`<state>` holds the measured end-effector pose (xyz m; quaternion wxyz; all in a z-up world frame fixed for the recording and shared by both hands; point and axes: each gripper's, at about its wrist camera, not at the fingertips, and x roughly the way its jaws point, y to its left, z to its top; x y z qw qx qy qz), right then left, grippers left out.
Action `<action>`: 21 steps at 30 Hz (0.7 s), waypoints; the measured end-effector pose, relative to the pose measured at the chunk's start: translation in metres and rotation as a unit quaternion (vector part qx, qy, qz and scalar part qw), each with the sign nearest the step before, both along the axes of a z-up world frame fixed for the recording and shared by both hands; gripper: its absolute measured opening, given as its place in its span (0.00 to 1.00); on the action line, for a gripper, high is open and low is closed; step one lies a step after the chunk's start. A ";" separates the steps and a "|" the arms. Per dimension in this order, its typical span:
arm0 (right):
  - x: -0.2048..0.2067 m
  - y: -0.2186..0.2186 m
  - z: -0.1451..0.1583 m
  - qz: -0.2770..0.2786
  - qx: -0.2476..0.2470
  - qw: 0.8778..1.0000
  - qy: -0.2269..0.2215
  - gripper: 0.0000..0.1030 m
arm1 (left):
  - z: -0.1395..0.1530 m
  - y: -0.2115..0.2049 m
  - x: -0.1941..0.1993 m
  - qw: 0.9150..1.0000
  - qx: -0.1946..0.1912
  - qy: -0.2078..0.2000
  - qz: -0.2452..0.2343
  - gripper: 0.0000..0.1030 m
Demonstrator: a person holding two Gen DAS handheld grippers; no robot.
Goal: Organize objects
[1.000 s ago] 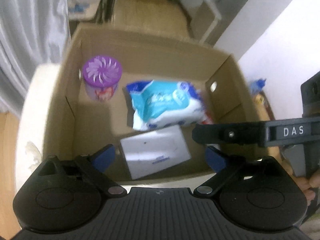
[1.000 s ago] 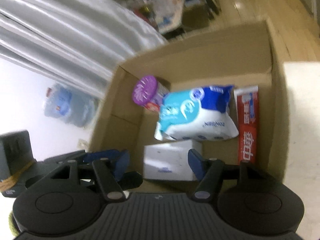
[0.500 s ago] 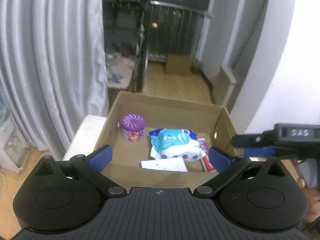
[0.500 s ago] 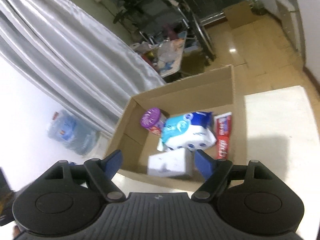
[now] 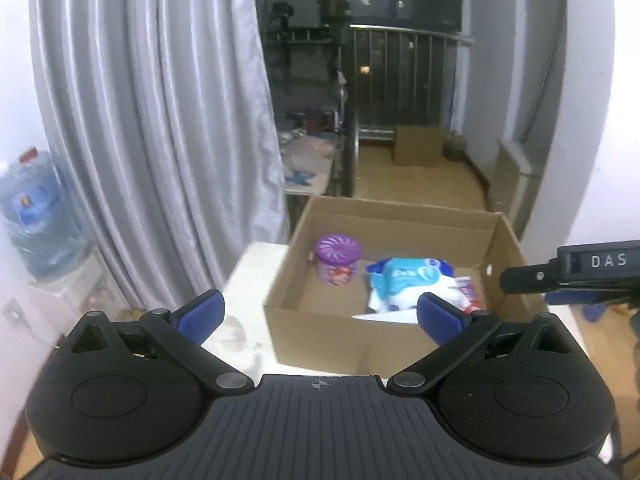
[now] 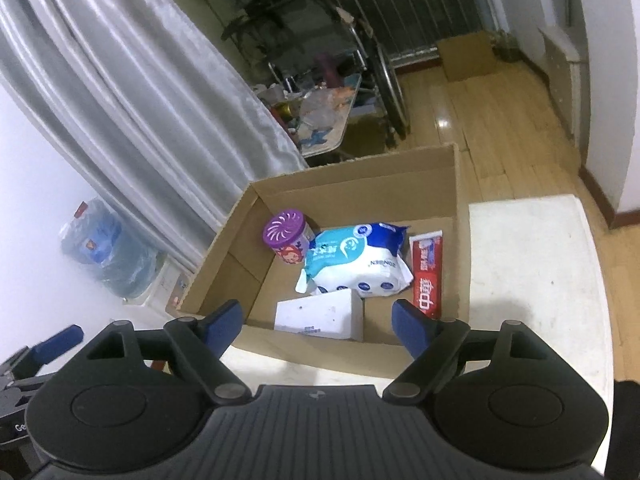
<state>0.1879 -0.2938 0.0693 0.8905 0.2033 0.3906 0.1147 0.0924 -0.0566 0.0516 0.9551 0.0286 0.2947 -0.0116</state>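
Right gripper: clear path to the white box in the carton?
Probably yes. The white box lies uncovered at the cardboard carton's near wall, and the right gripper, opening and empty, faces it from above.

Legible markings, both wrist views:

- "DAS", white capitals, on the black bar of the right gripper (image 5: 592, 268) where it enters the left wrist view at the right edge.
- "Ge", cut off by the frame edge, on the gripper body (image 6: 16, 426) at lower left of the right wrist view.
- Red toothpaste box (image 6: 427, 272): large white Chinese characters "中" and one more, not sure which.
- Wipes pack (image 6: 354, 258): small dark print, seen inverted, too small to read with confidence.
- White box (image 6: 320, 316): blue print, illegible.
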 end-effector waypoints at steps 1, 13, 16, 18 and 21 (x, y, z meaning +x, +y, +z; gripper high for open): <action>0.000 0.003 0.002 0.001 -0.005 1.000 -0.005 0.86 | 0.001 0.000 -0.002 1.000 0.004 -0.005 -0.002 1.00; -0.015 0.022 0.030 0.008 -0.095 0.992 -0.085 0.98 | 0.000 0.001 0.000 1.000 0.003 -0.006 -0.007 1.00; -0.016 0.031 0.045 0.023 -0.156 0.980 -0.120 1.00 | -0.007 0.002 0.007 0.999 -0.006 0.019 -0.028 1.00; -0.019 0.036 0.051 0.021 -0.186 0.973 -0.134 1.00 | -0.012 0.002 0.007 1.000 -0.003 0.021 -0.024 1.00; -0.029 0.041 0.048 -0.009 -0.196 0.971 -0.136 1.00 | -0.019 0.006 0.012 1.000 -0.010 0.028 -0.005 1.00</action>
